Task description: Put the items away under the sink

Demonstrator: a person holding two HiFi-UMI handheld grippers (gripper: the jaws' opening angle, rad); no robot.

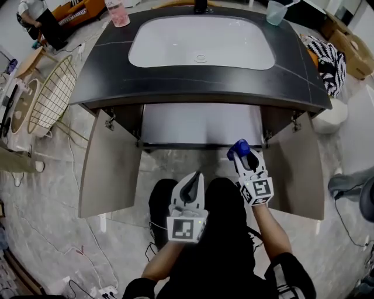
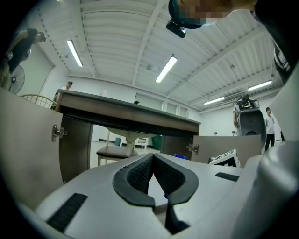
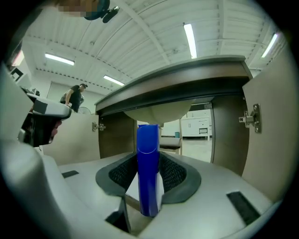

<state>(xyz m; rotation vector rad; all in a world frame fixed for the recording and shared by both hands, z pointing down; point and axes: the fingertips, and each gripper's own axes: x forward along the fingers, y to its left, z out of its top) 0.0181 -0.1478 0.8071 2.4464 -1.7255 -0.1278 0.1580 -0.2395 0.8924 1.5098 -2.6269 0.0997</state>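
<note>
A dark vanity (image 1: 105,70) with a white basin (image 1: 201,42) stands ahead, both cabinet doors swung open. My right gripper (image 1: 244,157) is shut on a tall blue bottle (image 3: 148,168), held upright just in front of the open cabinet (image 1: 201,124). The bottle's blue top (image 1: 238,149) shows in the head view. My left gripper (image 1: 193,185) hovers lower and to the left, shut with nothing between its pads (image 2: 140,175). The basin's underside (image 3: 156,112) and the far room show through the cabinet.
The left door (image 1: 111,166) and right door (image 1: 301,169) flank the opening. A pink cup (image 1: 118,13) and a clear cup (image 1: 276,11) stand on the counter. A wire basket (image 1: 52,96) leans at left; a patterned bag (image 1: 326,61) sits at right.
</note>
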